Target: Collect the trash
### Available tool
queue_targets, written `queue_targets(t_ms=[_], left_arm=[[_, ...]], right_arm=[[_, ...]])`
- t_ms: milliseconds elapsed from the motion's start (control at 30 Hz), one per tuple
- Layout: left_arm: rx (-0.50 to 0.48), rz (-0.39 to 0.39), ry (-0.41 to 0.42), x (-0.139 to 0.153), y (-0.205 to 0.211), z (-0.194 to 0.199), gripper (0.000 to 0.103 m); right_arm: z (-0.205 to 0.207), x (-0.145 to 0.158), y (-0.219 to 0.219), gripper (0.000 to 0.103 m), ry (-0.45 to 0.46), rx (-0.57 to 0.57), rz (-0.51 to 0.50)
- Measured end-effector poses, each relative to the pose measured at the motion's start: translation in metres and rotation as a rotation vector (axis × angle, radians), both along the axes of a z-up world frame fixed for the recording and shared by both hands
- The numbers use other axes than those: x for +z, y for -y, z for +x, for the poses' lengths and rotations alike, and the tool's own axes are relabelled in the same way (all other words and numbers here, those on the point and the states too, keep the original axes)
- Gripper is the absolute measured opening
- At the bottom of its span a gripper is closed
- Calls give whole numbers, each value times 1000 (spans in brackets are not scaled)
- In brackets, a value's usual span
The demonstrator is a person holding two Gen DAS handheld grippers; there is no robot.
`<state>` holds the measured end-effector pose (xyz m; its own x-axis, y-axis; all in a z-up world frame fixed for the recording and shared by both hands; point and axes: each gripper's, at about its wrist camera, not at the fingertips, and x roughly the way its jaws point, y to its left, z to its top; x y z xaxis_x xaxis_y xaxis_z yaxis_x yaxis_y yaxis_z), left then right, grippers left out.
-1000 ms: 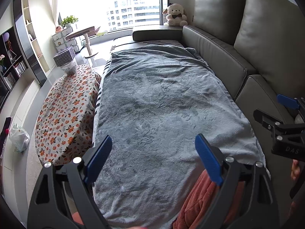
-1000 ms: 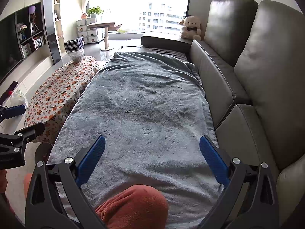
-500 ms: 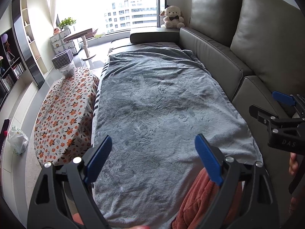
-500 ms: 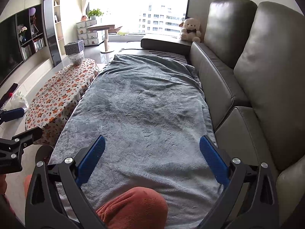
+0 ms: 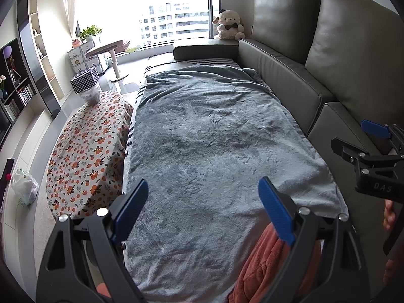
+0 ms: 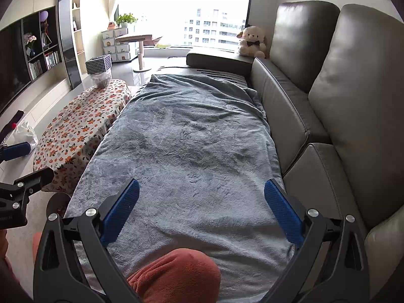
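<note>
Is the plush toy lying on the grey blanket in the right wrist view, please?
No, the plush toy sits upright on the sofa's far armrest, beyond the end of the grey blanket.

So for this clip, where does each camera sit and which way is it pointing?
Left wrist: on the left claw, open, looking along the blanket on the sofa; the right claw shows at the right edge.
Right wrist: on the right claw, open, same direction; the left claw shows at the left edge.
Shared: blanket, sofa, plush toy, floral table.
</note>
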<state>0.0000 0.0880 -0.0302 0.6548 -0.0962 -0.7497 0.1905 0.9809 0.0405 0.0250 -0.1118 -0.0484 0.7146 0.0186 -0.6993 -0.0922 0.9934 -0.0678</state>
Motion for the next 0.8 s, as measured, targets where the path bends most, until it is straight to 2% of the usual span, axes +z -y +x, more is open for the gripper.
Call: queue_targets(t_ms=[800], left_arm=[[5, 19, 22, 0, 4, -5, 88]], right_arm=[[-1, 5, 3, 96, 10, 7, 4]])
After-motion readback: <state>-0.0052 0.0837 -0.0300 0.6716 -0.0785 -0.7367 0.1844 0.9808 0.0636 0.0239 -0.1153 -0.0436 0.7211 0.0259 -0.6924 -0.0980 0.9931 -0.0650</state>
